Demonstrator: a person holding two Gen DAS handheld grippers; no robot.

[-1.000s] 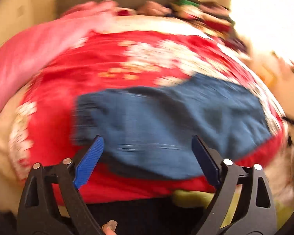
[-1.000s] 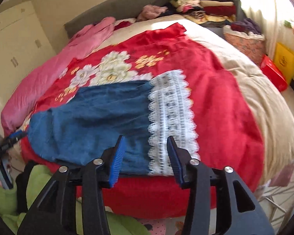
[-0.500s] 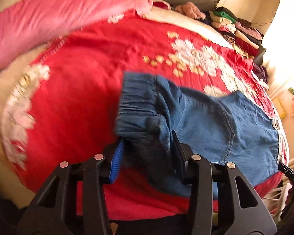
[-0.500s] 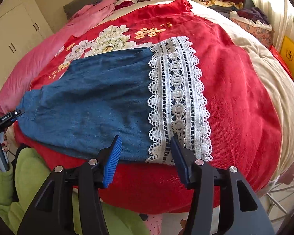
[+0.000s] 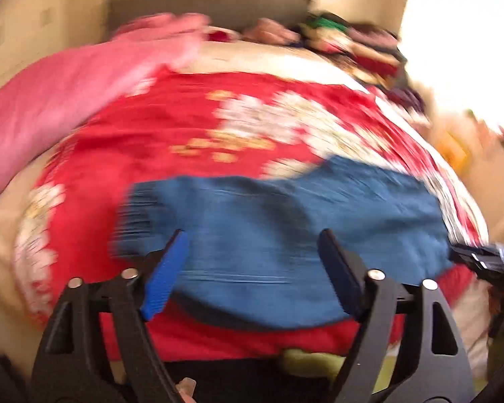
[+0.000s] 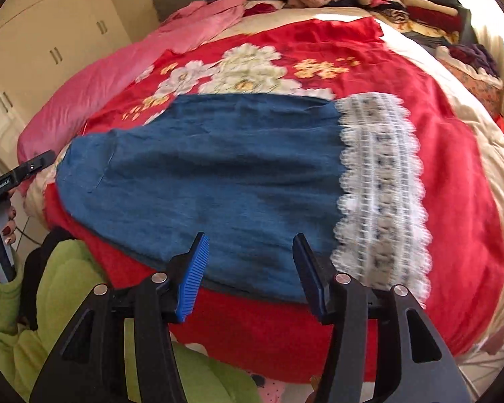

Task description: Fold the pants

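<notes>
We are seeing no containers. The pants (image 6: 215,181) are lying flat on the red bedspread (image 6: 453,154), lace hem toward 3 o'clock. Our left hand-held gripper (image 5: 252,252) is opening wide, holding nothing, pants at 12 o'clock. Our right hand-held gripper (image 6: 250,262) is hovering half open and empty over their near edge.

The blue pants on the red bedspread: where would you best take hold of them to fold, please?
Probably the white lace hem of the blue pants, pinched at its near corner from the bed's front edge: it lies flat and free, next to the open right gripper.
</notes>
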